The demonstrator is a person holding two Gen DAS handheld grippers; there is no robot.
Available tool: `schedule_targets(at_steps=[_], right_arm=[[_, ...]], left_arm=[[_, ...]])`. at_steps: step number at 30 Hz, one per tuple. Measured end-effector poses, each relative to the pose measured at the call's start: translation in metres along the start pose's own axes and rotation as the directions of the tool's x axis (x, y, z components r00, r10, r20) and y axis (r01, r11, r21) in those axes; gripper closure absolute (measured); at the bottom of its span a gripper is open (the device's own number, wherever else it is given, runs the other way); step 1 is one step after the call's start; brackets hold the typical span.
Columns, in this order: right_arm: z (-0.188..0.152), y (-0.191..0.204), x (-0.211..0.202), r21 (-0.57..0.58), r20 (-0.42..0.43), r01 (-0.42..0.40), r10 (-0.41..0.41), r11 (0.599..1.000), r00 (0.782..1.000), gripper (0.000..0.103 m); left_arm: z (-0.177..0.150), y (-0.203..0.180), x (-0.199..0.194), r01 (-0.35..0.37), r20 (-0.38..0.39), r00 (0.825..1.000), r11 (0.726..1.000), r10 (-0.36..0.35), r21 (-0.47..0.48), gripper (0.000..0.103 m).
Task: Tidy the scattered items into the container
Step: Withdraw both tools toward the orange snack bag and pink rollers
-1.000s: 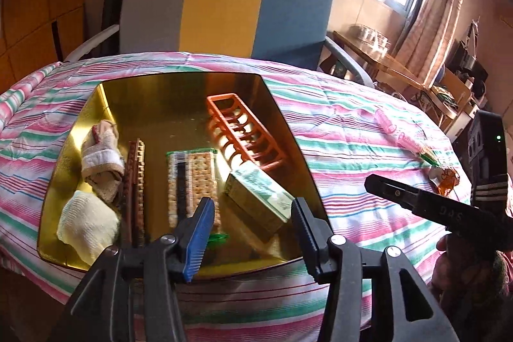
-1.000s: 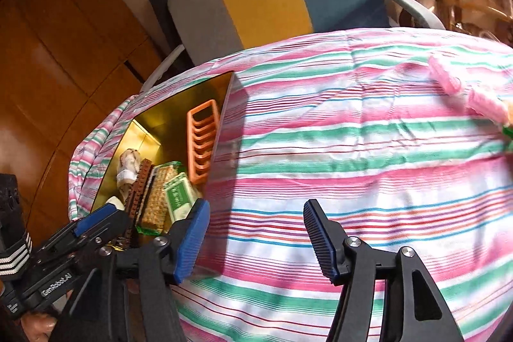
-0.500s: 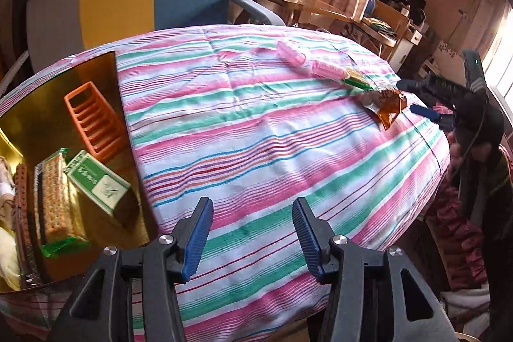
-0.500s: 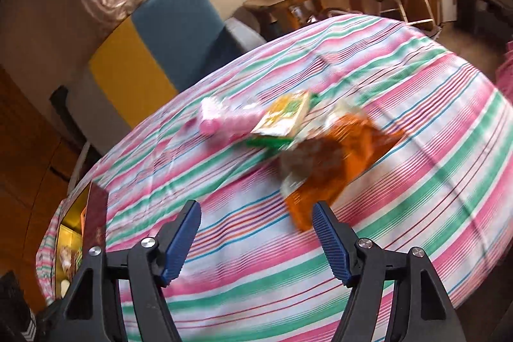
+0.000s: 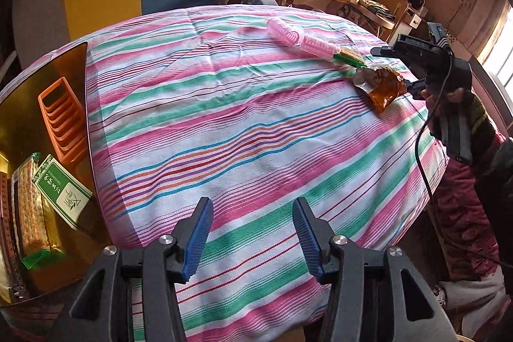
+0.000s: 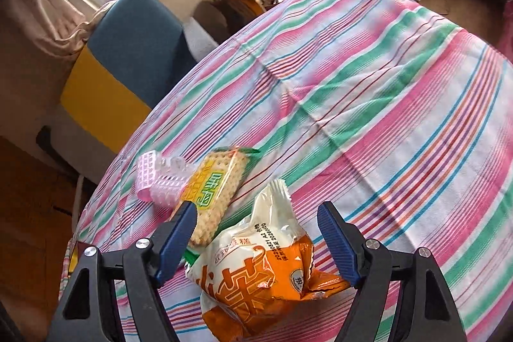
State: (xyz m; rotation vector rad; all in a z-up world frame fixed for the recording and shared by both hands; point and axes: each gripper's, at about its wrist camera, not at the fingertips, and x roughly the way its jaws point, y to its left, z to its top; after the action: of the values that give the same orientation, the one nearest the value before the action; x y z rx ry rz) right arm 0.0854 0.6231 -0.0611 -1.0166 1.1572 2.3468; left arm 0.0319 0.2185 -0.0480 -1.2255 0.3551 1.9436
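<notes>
Right hand-held gripper [image 6: 256, 241], jaws just widened, straddles snack bag [image 6: 256, 271]

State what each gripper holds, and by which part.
Nothing. The left gripper is empty; the right gripper, jaws just opening, straddles the orange snack bag without gripping.

Striped-cloth table [image 5: 243, 130]: snacks, gold tray [image 5: 19, 104]
</notes>
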Motion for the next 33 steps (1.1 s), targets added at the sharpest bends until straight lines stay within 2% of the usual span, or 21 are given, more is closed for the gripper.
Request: schedule_targets(at_steps=[4,9,12,16,20,22,24,25,27,30,31,33], right_arm=[[-0.030,0.027,0.004,-0.041,-0.056,-0.083,0.081,0.996,0.995,0.024],[-0.073,0.064,0.022,-0.049,-0.139,-0.200,0.192,0.979,0.972,0.024],[-0.098,0.088,0.033,-0.044,-0.198,-0.273,0.259,0.961,0.945,0.024],[-0.129,0.123,0.050,-0.028,-0.282,-0.376,0.353,0.926,0.892,0.024],[-0.156,0.159,0.055,-0.077,-0.360,-0.446,0.392,0.892,0.847,0.024],[-0.161,0.169,0.049,-0.115,-0.378,-0.466,0.395,0.877,0.837,0.024],[-0.157,0.169,0.037,-0.158,-0.361,-0.457,0.380,0.875,0.852,0.024],[-0.151,0.166,0.032,-0.175,-0.341,-0.441,0.366,0.880,0.866,0.024],[-0.138,0.153,0.020,-0.210,-0.286,-0.383,0.319,0.899,0.904,0.023],[-0.104,0.134,0.013,-0.259,-0.174,-0.251,0.211,0.933,0.962,0.021],[-0.093,0.131,0.012,-0.265,-0.145,-0.218,0.184,0.939,0.972,0.021],[-0.070,0.123,0.013,-0.263,-0.119,-0.198,0.172,0.944,0.978,0.021]], left_arm=[[-0.002,0.003,-0.001,0.007,0.000,1.000,1.000,-0.007,-0.020,0.051],[-0.006,0.009,-0.005,0.010,0.007,1.000,0.999,-0.009,-0.044,0.051],[-0.009,0.013,-0.009,0.007,0.017,1.000,0.998,-0.006,-0.064,0.051],[-0.012,0.019,-0.014,0.000,0.028,1.000,0.996,0.003,-0.088,0.051],[-0.013,0.024,-0.016,-0.008,0.035,0.999,0.994,0.012,-0.106,0.051],[-0.012,0.026,-0.016,-0.006,0.040,0.999,0.994,0.010,-0.111,0.051],[-0.010,0.026,-0.015,0.003,0.044,0.999,0.994,0.002,-0.113,0.050],[-0.009,0.025,-0.015,0.010,0.044,0.999,0.994,-0.005,-0.113,0.050],[-0.005,0.023,-0.011,0.019,0.041,0.999,0.994,-0.015,-0.109,0.050],[0.001,0.017,-0.006,0.028,0.036,0.999,0.995,-0.025,-0.093,0.050],[0.003,0.014,-0.005,0.032,0.035,0.999,0.996,-0.029,-0.086,0.050],[0.008,0.009,-0.002,0.043,0.031,0.999,0.997,-0.041,-0.071,0.050]])
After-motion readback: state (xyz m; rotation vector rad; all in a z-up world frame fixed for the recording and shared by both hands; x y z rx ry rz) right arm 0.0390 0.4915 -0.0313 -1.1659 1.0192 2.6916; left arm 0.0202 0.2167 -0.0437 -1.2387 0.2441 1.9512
